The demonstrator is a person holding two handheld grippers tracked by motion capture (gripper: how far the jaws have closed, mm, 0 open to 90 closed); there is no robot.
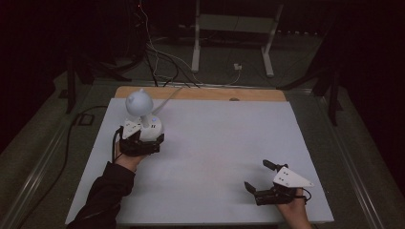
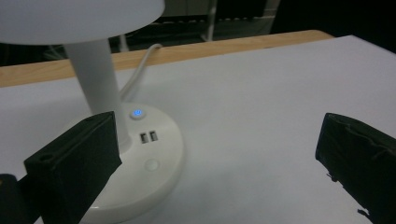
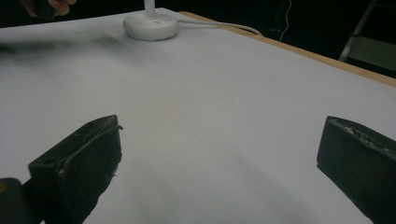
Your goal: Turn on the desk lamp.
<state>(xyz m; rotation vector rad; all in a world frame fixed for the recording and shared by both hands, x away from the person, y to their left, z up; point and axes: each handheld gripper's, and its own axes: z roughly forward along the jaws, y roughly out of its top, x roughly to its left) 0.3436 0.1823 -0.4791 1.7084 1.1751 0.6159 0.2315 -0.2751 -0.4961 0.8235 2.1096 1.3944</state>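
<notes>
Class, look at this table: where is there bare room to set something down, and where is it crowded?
Free: the wide white sheet between the lamp and the right tool, plus the whole far right side up to the wooden edge. Crowded: the far left corner, where the open left tool sits at the lamp's base and its cord trails off.

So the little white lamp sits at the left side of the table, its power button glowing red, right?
Not quite: the lamp is at the left, but its power button glows blue, not red. The left gripper view shows it on the base.
</notes>
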